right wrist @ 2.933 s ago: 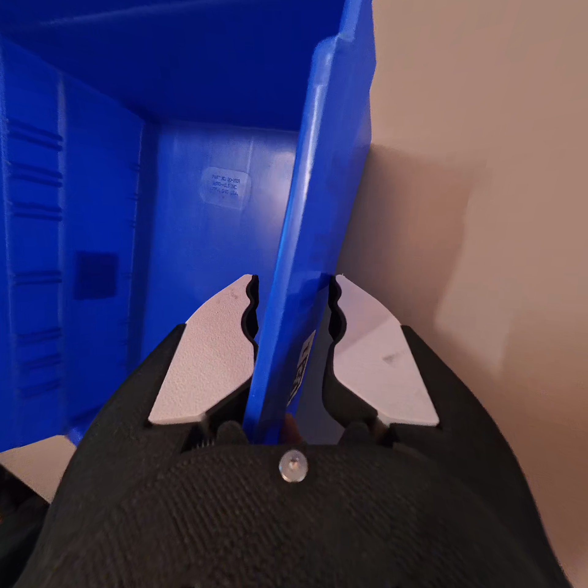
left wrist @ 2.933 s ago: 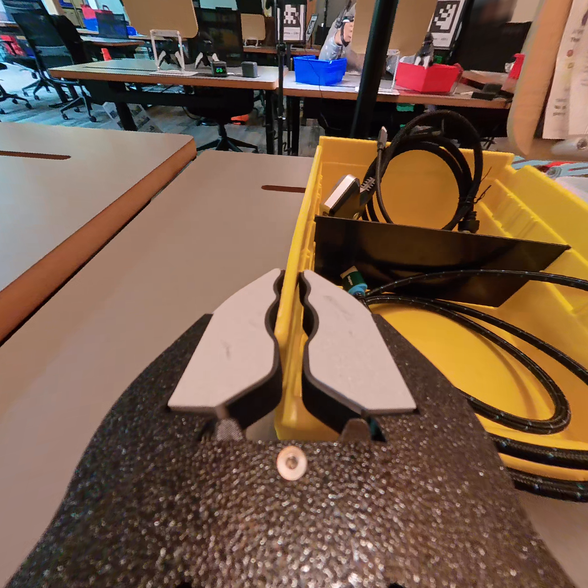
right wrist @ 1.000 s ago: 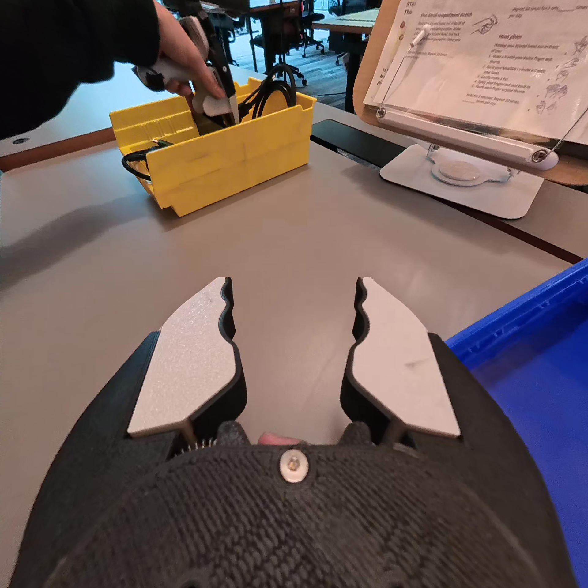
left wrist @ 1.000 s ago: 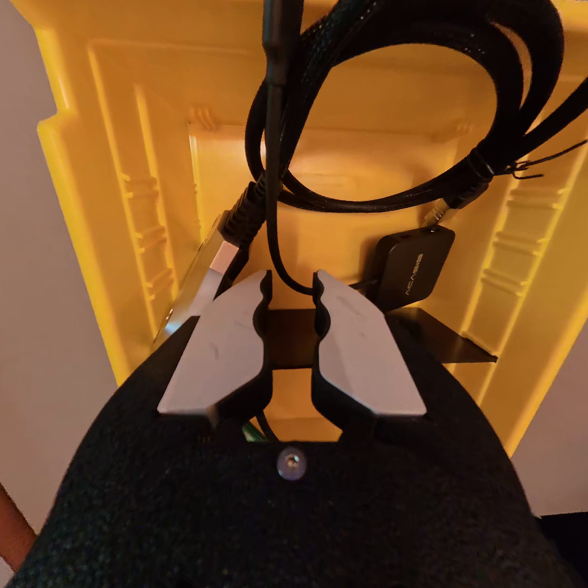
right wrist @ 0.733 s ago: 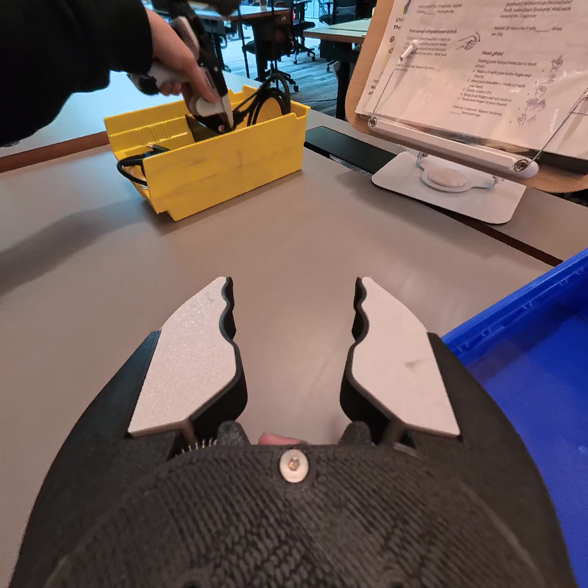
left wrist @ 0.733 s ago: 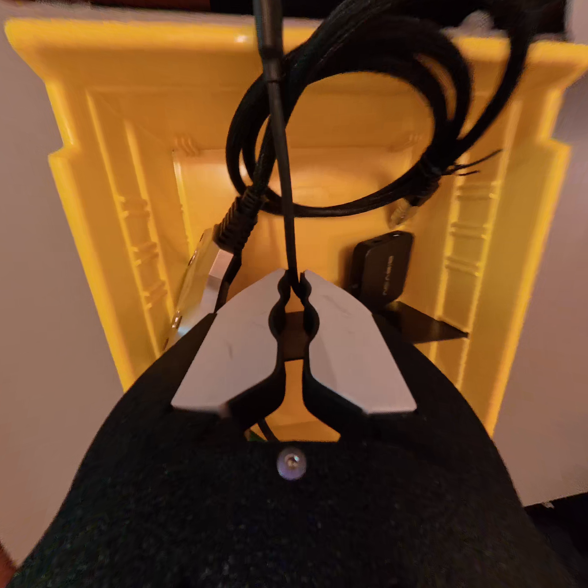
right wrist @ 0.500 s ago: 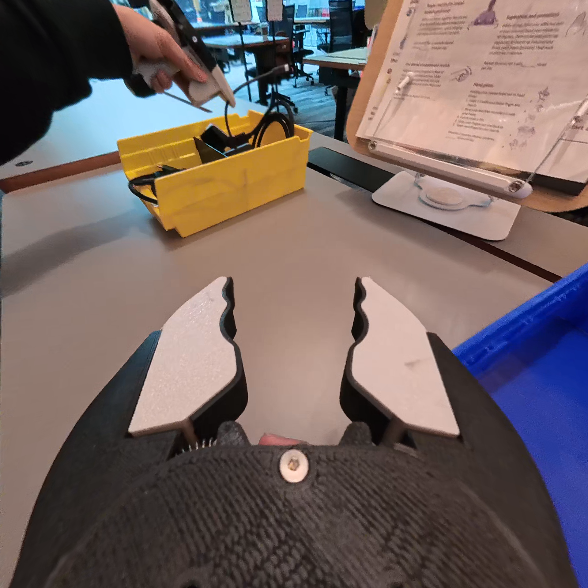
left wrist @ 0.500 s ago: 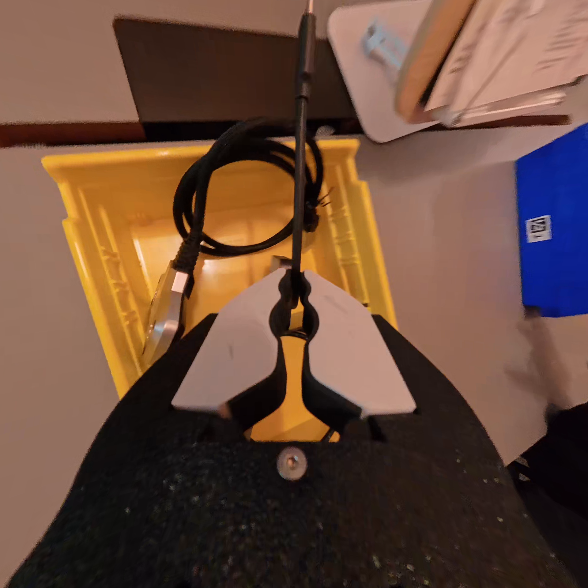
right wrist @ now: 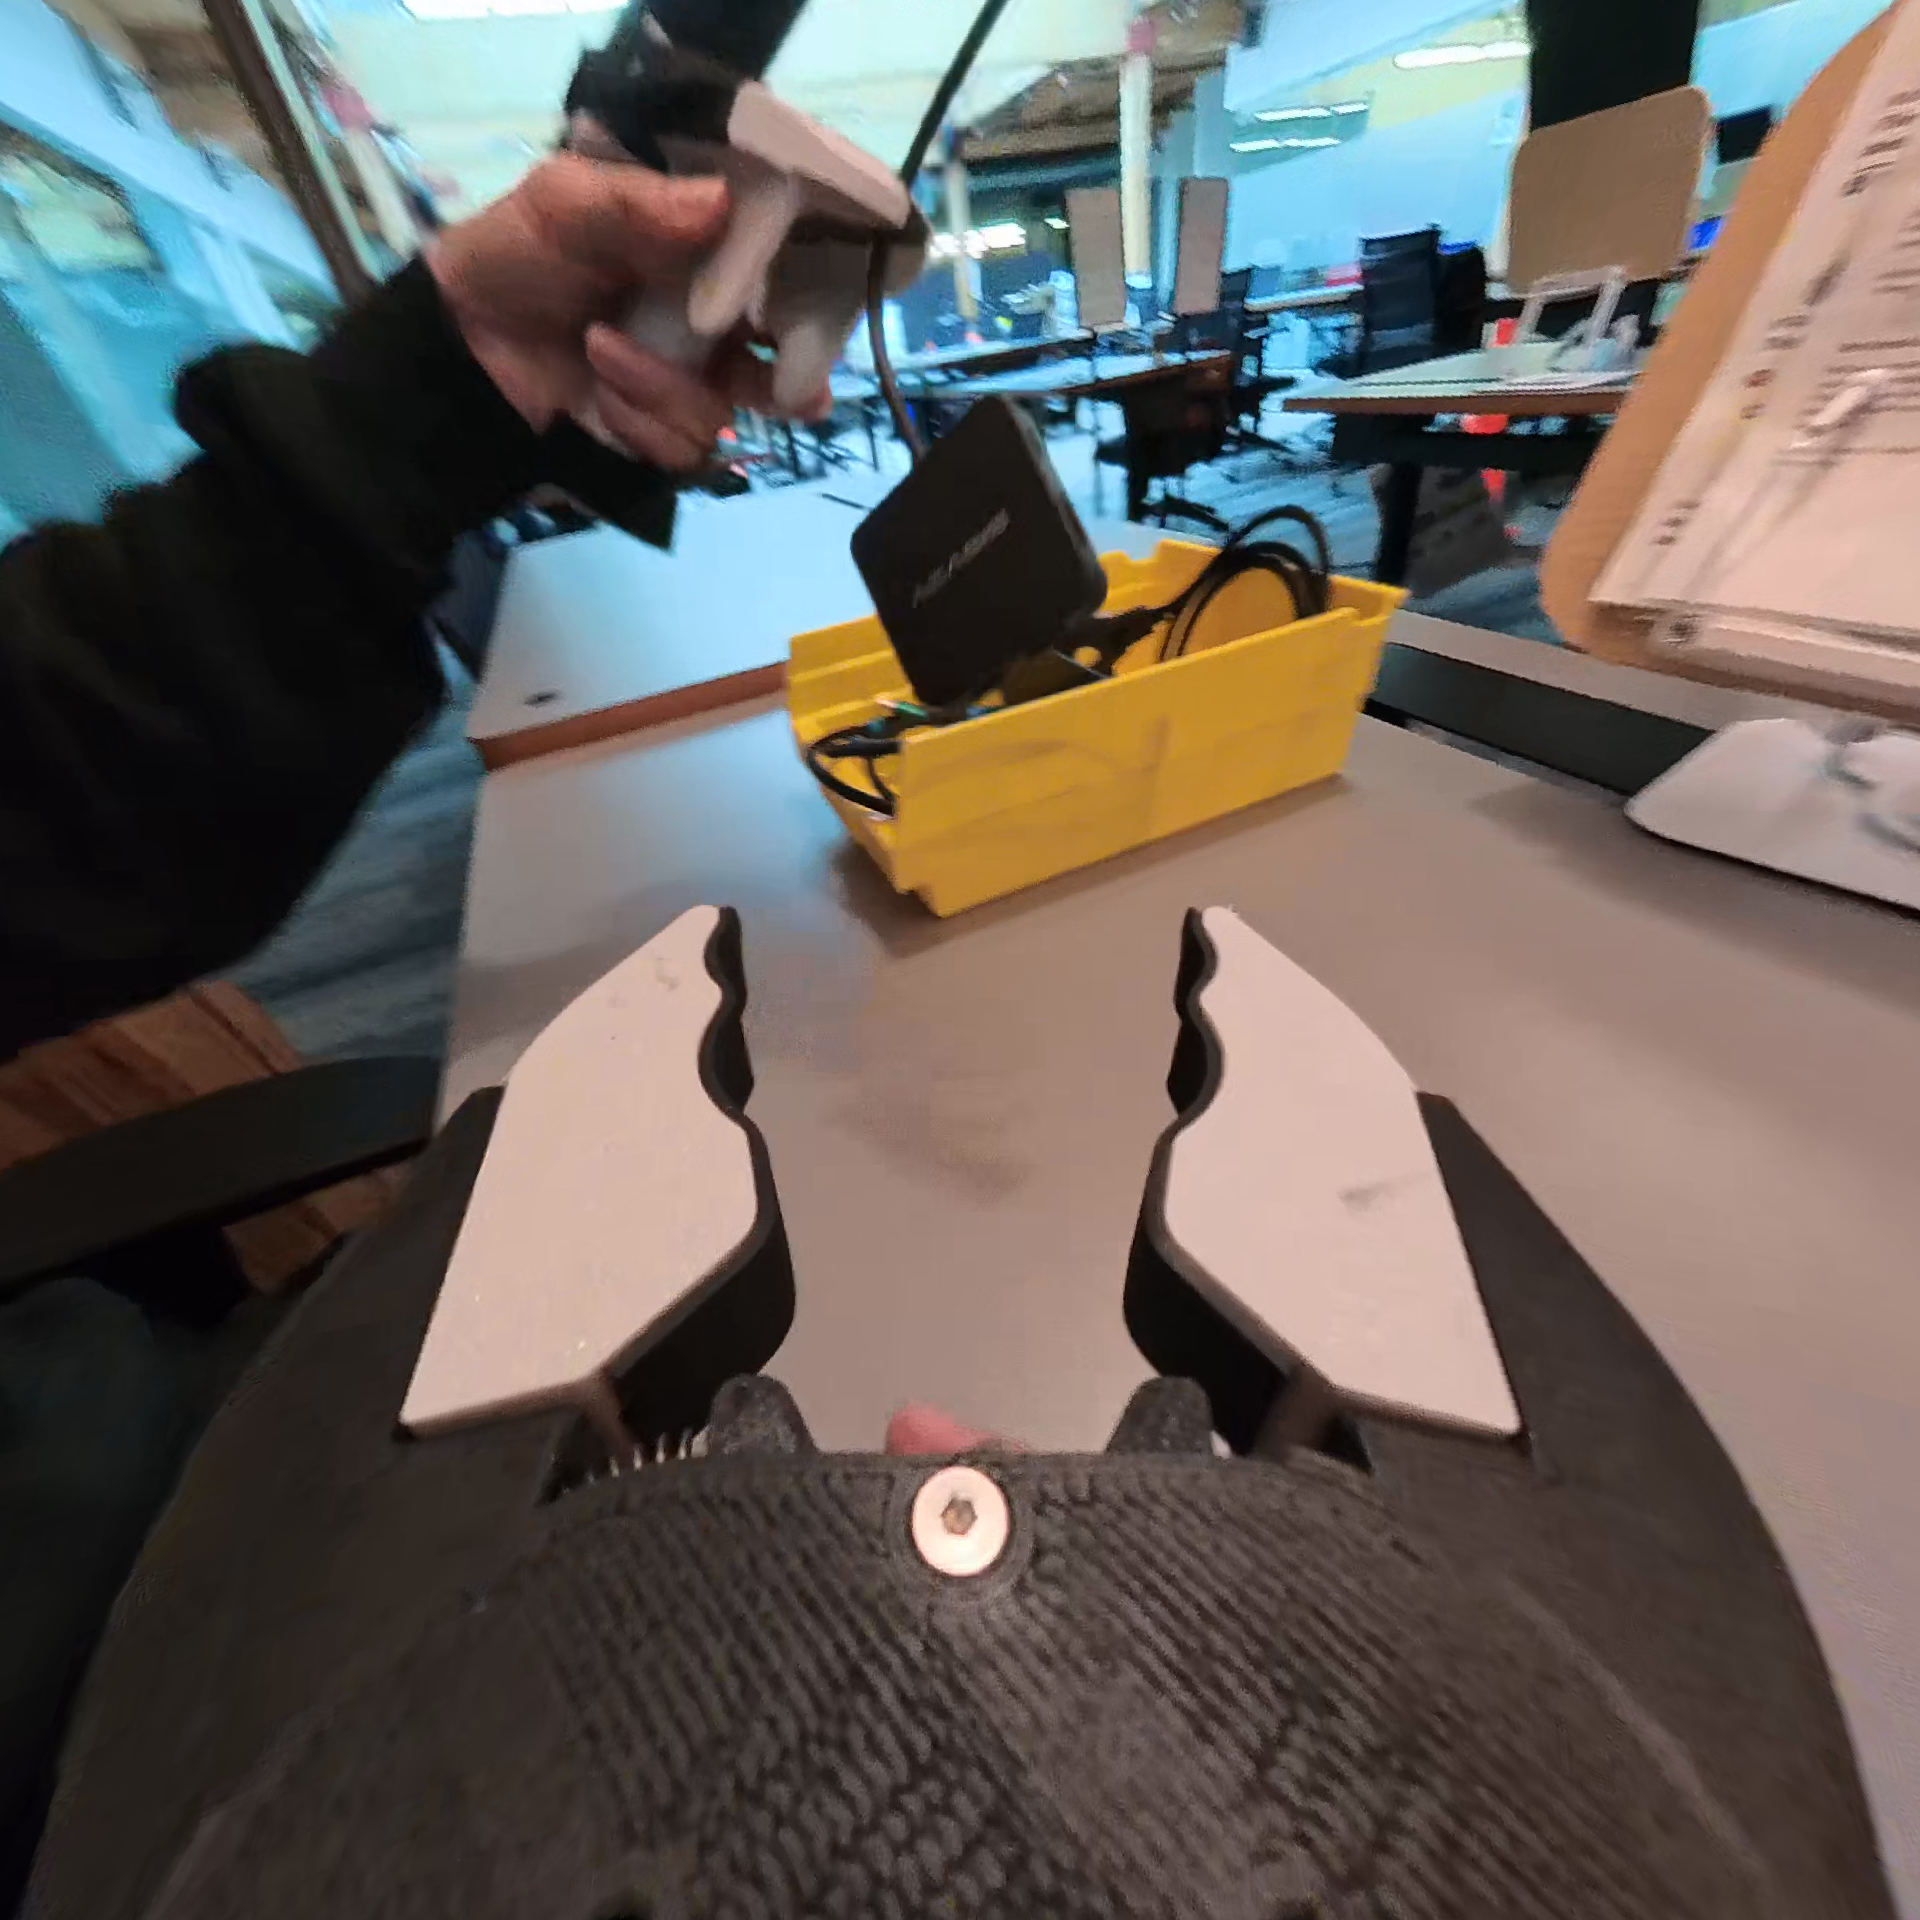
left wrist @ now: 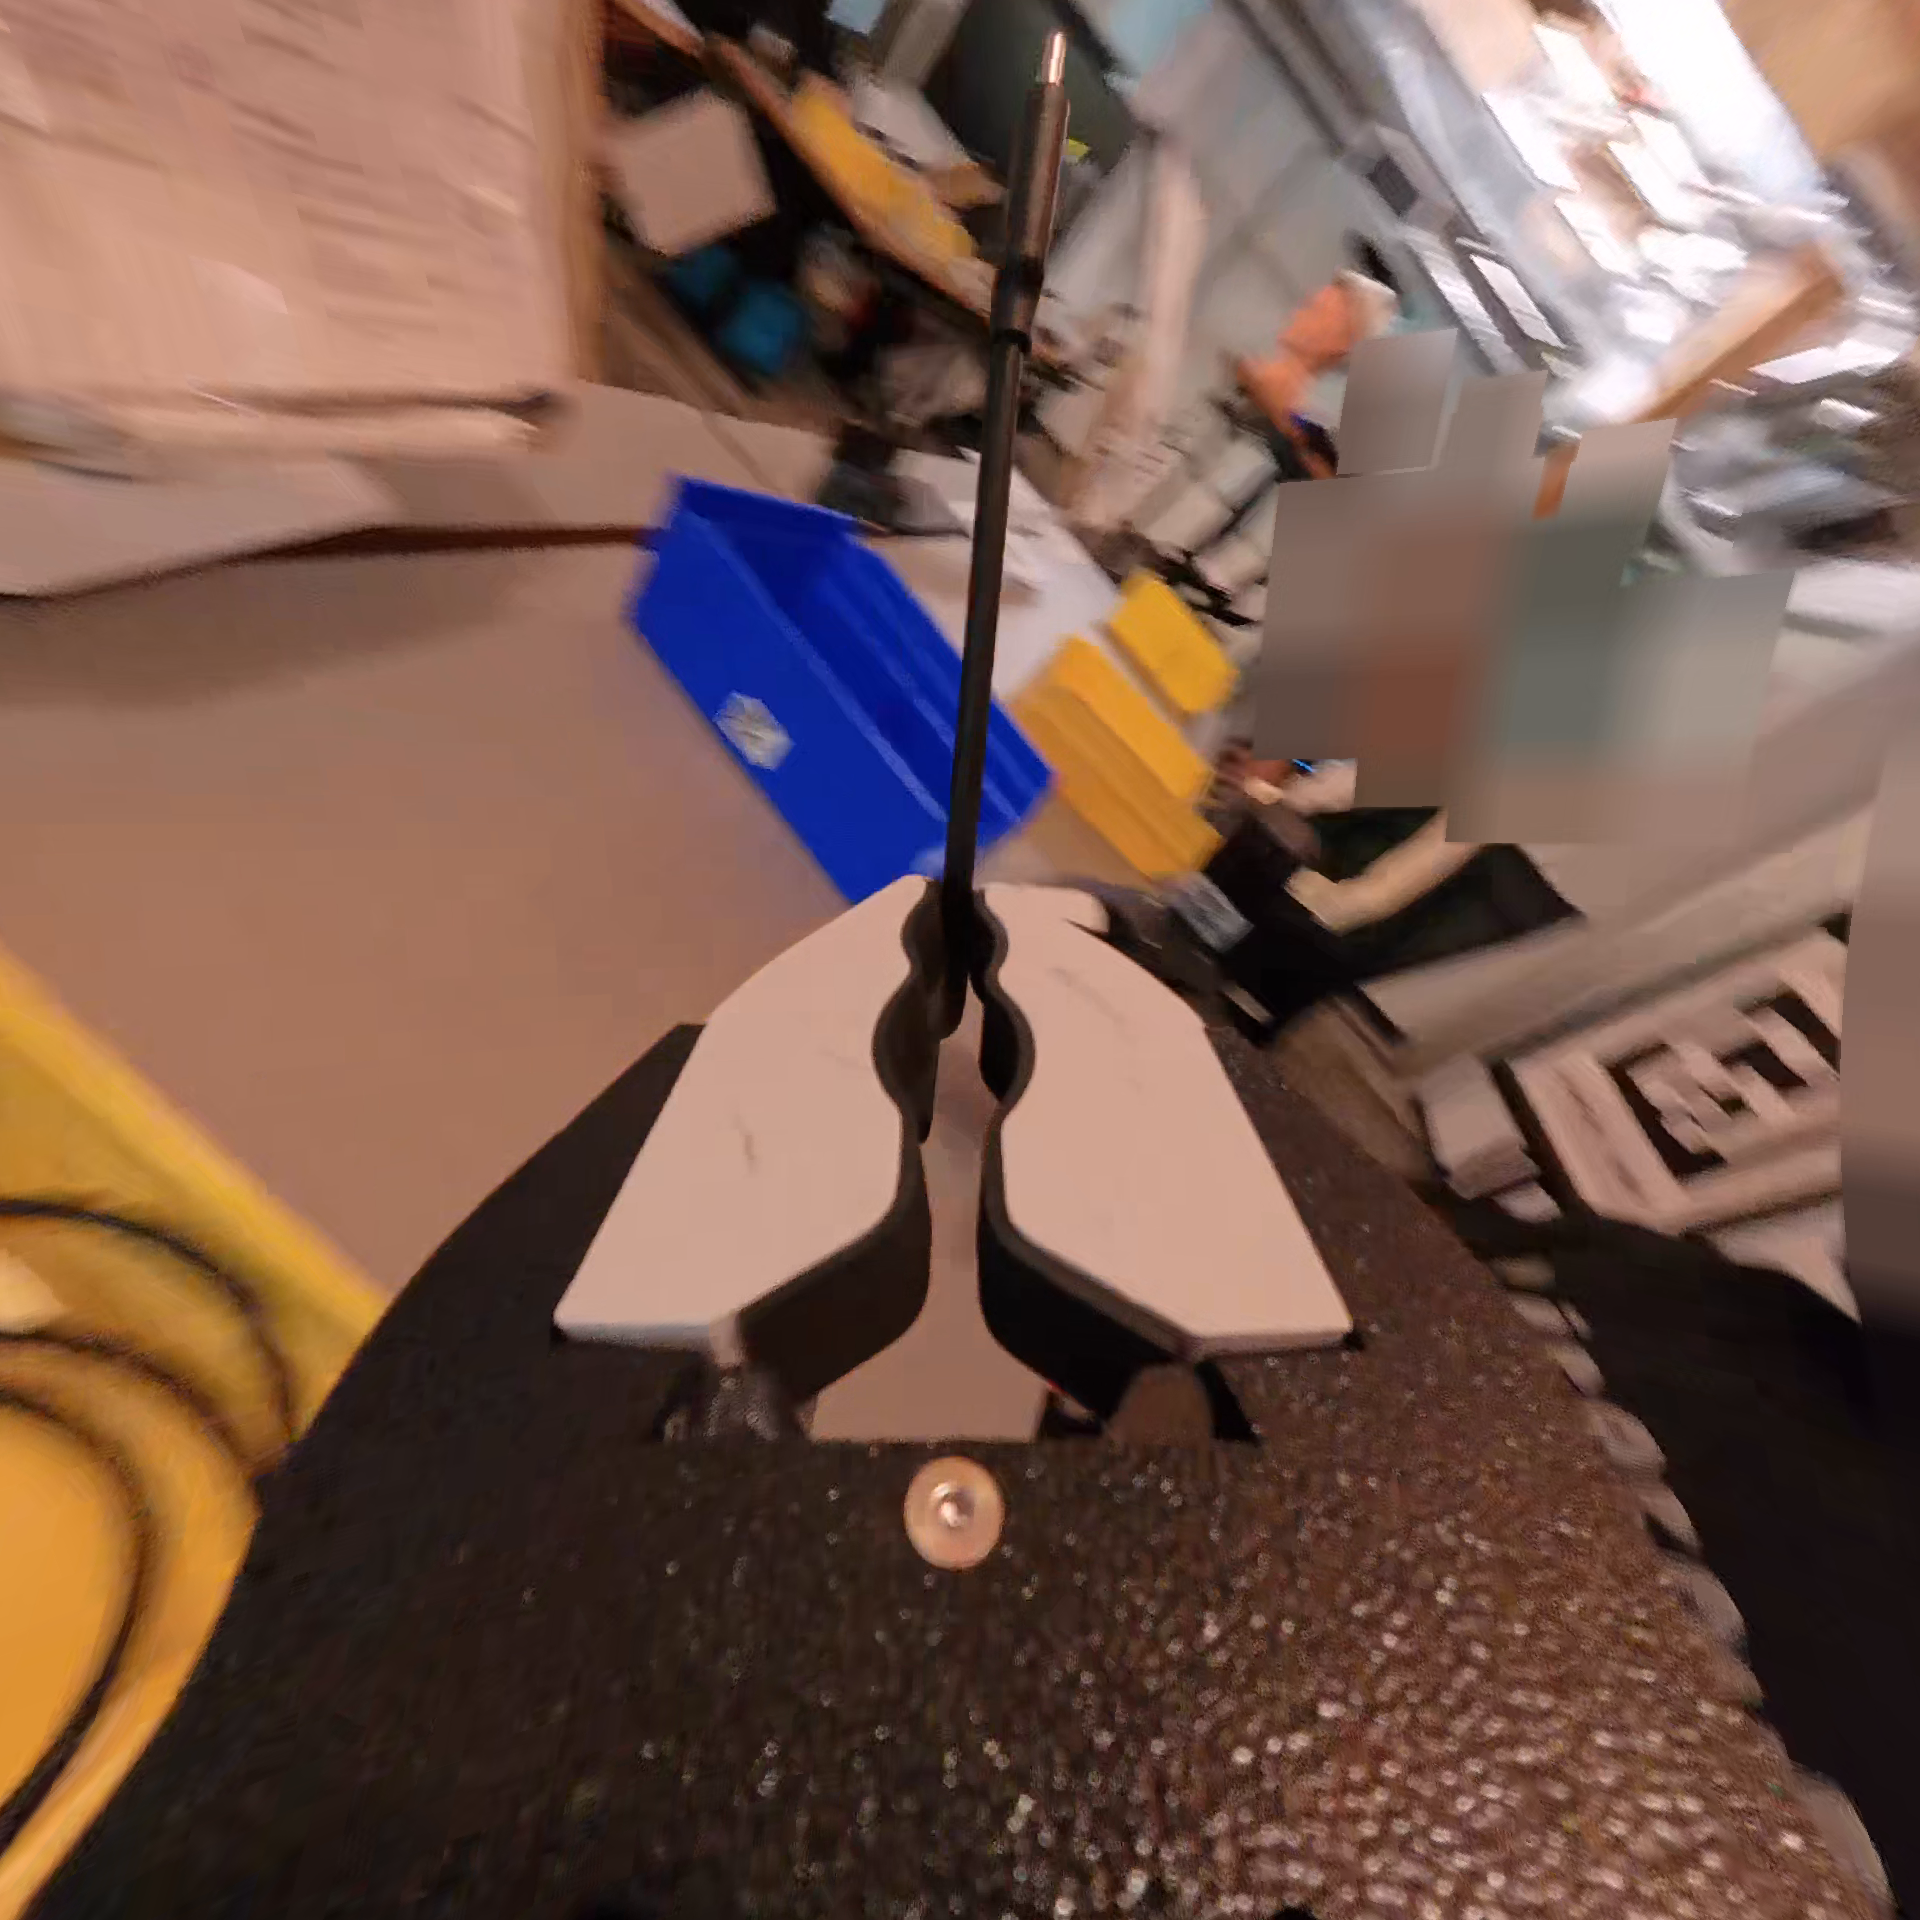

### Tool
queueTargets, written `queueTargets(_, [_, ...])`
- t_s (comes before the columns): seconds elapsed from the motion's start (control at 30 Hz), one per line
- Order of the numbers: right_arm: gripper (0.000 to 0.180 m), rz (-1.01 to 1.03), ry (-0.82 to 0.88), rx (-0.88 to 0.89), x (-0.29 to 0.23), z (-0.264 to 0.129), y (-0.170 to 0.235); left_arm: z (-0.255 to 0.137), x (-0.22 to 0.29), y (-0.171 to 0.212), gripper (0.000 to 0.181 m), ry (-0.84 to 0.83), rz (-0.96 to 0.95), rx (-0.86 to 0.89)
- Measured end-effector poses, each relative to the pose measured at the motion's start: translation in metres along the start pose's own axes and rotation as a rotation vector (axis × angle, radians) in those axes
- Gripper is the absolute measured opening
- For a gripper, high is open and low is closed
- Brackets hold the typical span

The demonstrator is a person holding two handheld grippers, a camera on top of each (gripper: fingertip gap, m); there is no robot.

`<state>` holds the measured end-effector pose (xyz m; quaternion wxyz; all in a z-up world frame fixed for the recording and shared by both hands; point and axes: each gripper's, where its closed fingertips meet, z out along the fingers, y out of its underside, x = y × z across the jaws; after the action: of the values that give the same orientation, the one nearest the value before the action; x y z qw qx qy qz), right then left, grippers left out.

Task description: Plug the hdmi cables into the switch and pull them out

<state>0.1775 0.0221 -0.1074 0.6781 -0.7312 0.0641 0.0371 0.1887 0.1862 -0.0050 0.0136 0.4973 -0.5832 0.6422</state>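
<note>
**Switch lifted clear of the bin by its lead**

A second ago the left hand-held gripper (left wrist: 951, 961) was down inside the yellow bin (right wrist: 1122, 769), closing on a thin black lead (left wrist: 982, 623). Now it is up in the air, clenched on that lead, and the switch (right wrist: 977, 566) is dangling below it, tilted, just above the bin's near-left end. In the left wrist view the lead is running straight up from between the fingers, ending in a small metal plug tip; that view is swinging fast and is blurring badly.

This is meaning the switch is out of the bin, but nothing is plugged yet. I judge the task is barely started: the switch is needing to come down on the tabletop (right wrist: 1039, 1039) first.

The coiled black cables (right wrist: 1257, 582) are lying in the bin's far end, well apart from either gripper. The bin is sitting toward the far-left part of the tabletop.

The right hand-held gripper (right wrist: 961, 1023) is hovering low over the near edge, released and holding nothing, fingers spread wide. A blue bin (left wrist: 821, 686) is sitting on the tabletop, seen only in the left wrist view.
</note>
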Motion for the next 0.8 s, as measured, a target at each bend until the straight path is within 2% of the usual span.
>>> queueTargets(0.13, [0.077,0.009,-0.106,-0.014,-0.030,0.004,0.011,0.022,0.050,0.057,0.004,0.318,0.074,-0.077])
queueTargets(0.23, [0.071,-0.054,-0.214,-0.054,-0.062,0.003,0.017,0.034,0.067,0.086,0.004,0.432,0.120,-0.116])
queueTargets(0.4, [0.073,-0.147,-0.386,-0.150,-0.109,-0.004,0.033,0.048,0.079,0.100,0.004,0.447,0.211,-0.136])
queueTargets(0.5, [0.077,-0.142,-0.377,-0.165,-0.108,-0.006,0.037,0.048,0.090,0.097,0.004,0.471,0.243,-0.129])
queueTargets(0.67, [0.064,-0.120,-0.325,-0.117,-0.095,-0.003,0.031,0.051,0.106,0.102,0.004,0.538,0.317,-0.138])
queueTargets(0.73, [0.053,-0.155,-0.319,-0.095,-0.095,-0.004,0.028,0.054,0.109,0.103,0.004,0.548,0.347,-0.134])
queueTargets(0.8, [0.032,-0.206,-0.312,-0.083,-0.096,-0.004,0.027,0.059,0.107,0.103,0.004,0.533,0.361,-0.134])
